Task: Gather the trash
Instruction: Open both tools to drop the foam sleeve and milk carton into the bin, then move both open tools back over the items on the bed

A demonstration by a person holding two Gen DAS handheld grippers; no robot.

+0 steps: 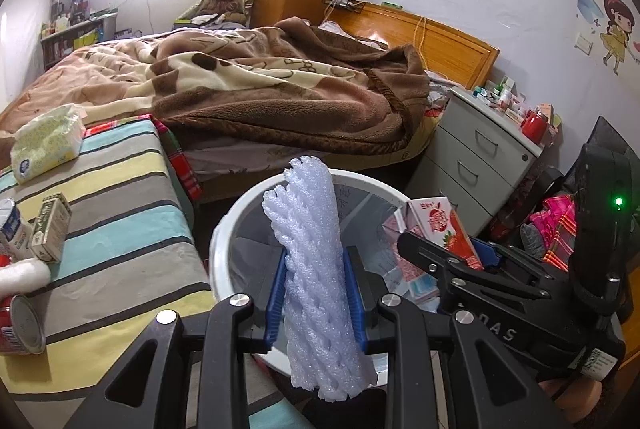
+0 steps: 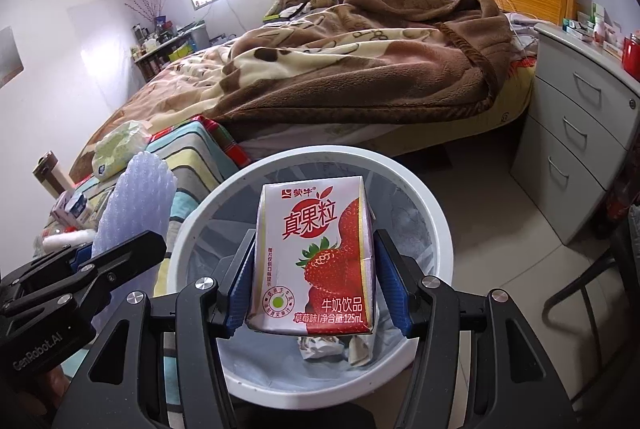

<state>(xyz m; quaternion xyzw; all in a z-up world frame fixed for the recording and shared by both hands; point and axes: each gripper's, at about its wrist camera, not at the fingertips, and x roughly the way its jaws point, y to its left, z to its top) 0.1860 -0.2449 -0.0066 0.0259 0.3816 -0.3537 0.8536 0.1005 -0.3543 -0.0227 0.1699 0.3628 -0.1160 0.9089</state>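
My left gripper (image 1: 316, 261) is shut on a white foam net sleeve (image 1: 312, 269) and holds it upright over the white trash bin (image 1: 224, 229). My right gripper (image 2: 314, 257) is shut on a strawberry milk carton (image 2: 316, 257) and holds it above the same bin (image 2: 436, 213), which has crumpled paper (image 2: 332, 345) inside. The carton (image 1: 444, 225) and right gripper (image 1: 452, 253) also show at the right of the left wrist view. The foam sleeve (image 2: 132, 197) and left gripper (image 2: 116, 249) show at the left of the right wrist view.
A striped-cloth table (image 1: 120, 213) at the left carries a tissue pack (image 1: 48, 141), a small green box (image 1: 52, 225), a white carton (image 1: 12, 229) and a red can (image 1: 20, 325). A bed with a brown blanket (image 1: 280, 89) lies behind the bin. A grey drawer unit (image 1: 476, 157) stands at the right.
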